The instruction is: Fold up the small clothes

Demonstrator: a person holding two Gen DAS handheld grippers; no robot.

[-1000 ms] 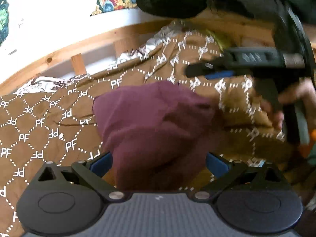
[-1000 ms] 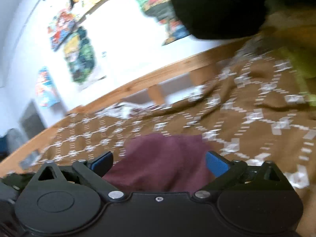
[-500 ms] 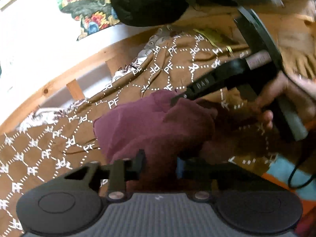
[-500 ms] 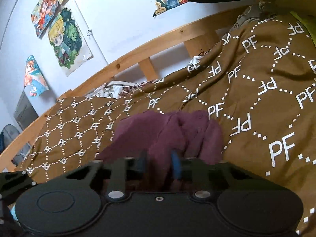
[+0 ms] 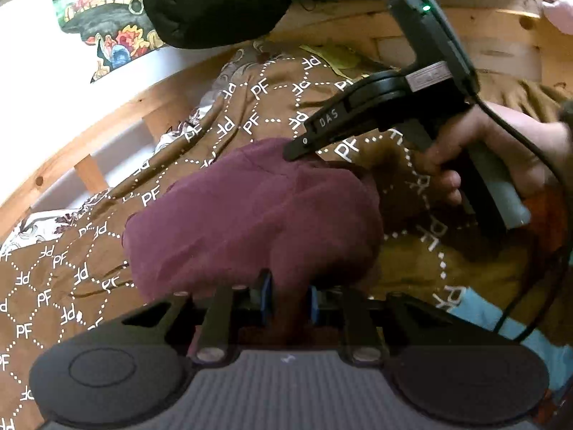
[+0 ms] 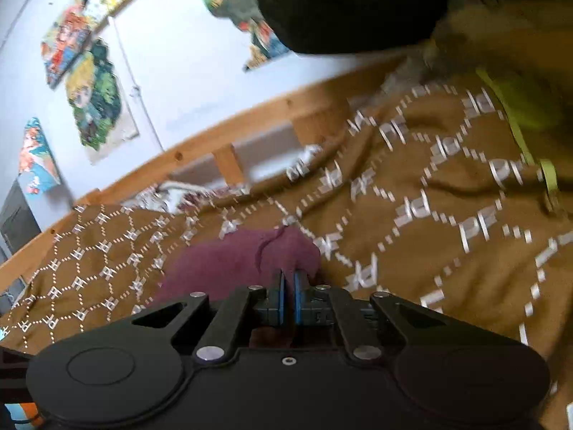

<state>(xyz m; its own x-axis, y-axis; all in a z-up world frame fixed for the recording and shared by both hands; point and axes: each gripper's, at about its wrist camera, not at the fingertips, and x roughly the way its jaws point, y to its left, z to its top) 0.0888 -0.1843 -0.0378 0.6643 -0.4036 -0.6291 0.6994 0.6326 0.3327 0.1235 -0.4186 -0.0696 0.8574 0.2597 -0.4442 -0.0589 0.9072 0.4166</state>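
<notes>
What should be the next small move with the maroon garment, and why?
Probably lift both grippers together and draw them apart to spread the cloth. The left gripper is shut on the near edge of the maroon garment, and the right gripper pinches another edge of it. The garment is bunched in a lump on the brown blanket, so no fold can start yet.
</notes>
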